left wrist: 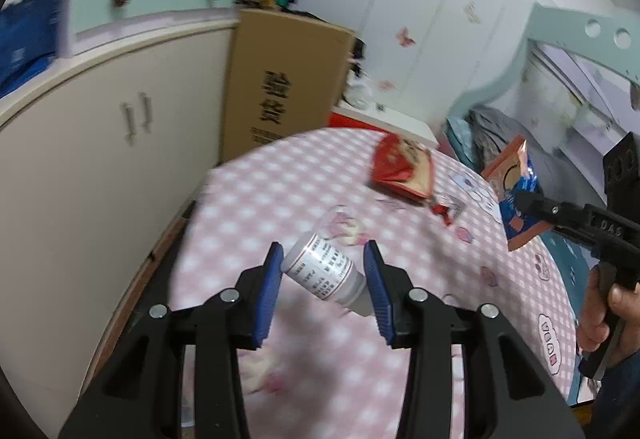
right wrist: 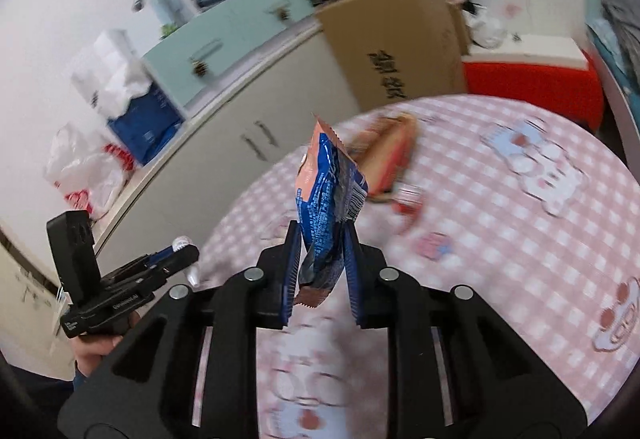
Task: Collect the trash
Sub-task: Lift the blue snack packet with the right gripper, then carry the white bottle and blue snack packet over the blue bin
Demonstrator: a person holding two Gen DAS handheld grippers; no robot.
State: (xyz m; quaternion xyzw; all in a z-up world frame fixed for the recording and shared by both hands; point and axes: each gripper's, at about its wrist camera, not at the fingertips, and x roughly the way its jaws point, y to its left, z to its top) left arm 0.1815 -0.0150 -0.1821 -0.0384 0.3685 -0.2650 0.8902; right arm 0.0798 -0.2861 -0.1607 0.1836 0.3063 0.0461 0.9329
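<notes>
Trash: small bottle (left wrist: 324, 271) pinched crosswise in left gripper (left wrist: 325, 291) | blue wrapper (right wrist: 326, 215) clamped upright by right gripper (right wrist: 323, 271) | red packet (left wrist: 402, 169) left on checked table (left wrist: 280, 191)

Snack packet (left wrist: 404, 169) on table (left wrist: 312, 167), carton (left wrist: 280, 79) behind

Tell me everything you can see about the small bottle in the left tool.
The small bottle is a pale, whitish plastic cylinder with a white label of fine dark print edged by a reddish line. It lies tilted between the blue pads of the left tool, which clamp it, one end pointing up and away, the other low by the right-hand pad. It is lifted above the pink checked tablecloth.
</notes>
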